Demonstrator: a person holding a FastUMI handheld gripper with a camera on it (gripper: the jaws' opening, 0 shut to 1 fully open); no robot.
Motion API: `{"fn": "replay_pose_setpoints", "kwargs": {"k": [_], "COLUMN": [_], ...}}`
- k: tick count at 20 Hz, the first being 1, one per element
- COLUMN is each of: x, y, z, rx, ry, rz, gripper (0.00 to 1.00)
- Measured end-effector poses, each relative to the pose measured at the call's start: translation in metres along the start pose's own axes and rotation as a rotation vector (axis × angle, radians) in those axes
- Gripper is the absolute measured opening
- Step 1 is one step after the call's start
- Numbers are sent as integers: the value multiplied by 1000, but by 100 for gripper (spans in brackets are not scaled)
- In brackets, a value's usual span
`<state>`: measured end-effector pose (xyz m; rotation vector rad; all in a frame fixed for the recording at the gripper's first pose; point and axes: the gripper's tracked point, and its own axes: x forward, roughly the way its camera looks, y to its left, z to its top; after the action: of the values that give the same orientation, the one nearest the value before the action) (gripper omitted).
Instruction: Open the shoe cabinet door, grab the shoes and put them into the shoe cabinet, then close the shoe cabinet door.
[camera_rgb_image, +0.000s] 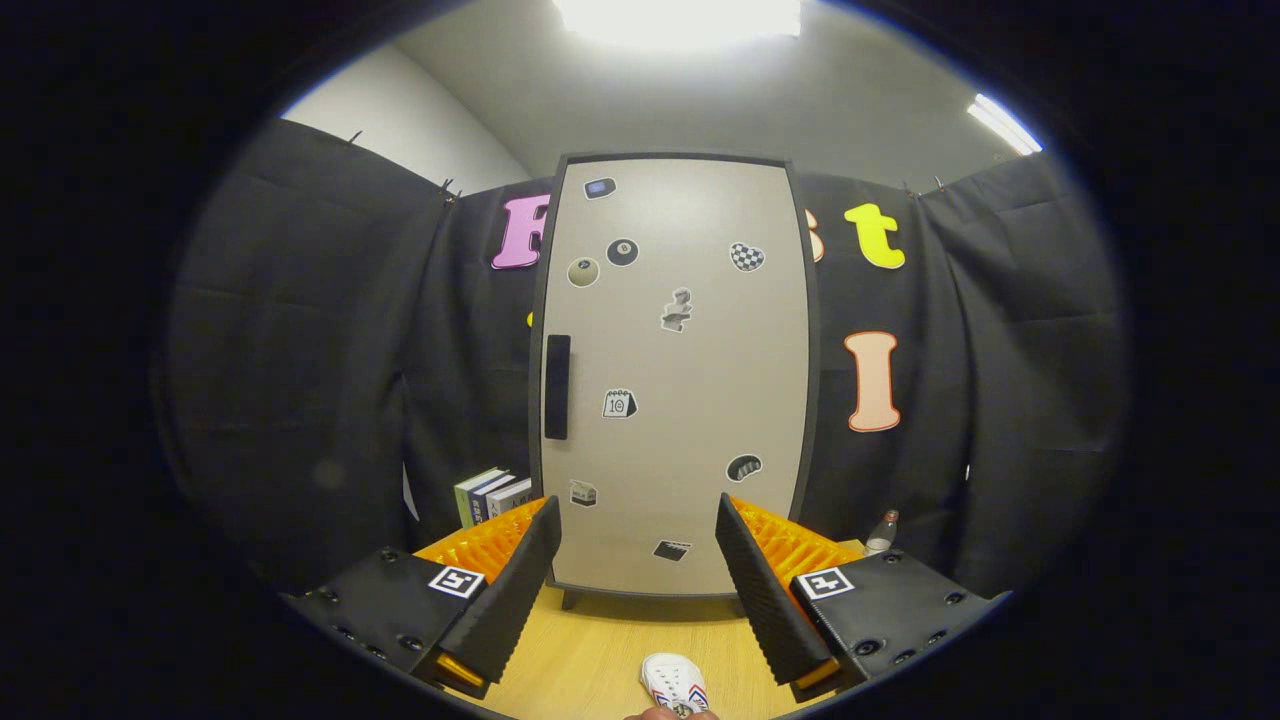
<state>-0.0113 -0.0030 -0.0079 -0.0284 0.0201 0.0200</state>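
Note:
The shoe cabinet (675, 370) stands upright beyond my fingers, a tall pale door with several stickers on it. Its door is closed, and a dark vertical handle (557, 387) sits on the left side at mid height. A white shoe (677, 686) with red and blue marks lies on the wooden table, low between my fingers and nearer to me than their tips. My gripper (638, 520) is open, its fingers spread wide with nothing between them, held well back from the cabinet door.
Several books (492, 496) stand to the left of the cabinet's base, behind my left finger. A small bottle (881, 532) stands to the right of the cabinet. The wooden table (600, 650) runs from me to the cabinet's feet.

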Motion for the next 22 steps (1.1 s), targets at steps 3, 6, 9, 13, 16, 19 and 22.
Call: {"fn": "replay_pose_setpoints", "kwargs": {"k": [3,6,9,13,16,19,22], "x": [0,1,4,15,28,46,67], "y": [1,3,9,22,30,36,42], "z": [-3,-3,0,11,26,42,55], "rx": [3,1,-16,-28,-39,-35,-32], "ry": [8,19,31,36,37,29,24], "rz": [3,9,19,44,58,61,59], "gripper": [97,97,97,97,97,97,97]}}
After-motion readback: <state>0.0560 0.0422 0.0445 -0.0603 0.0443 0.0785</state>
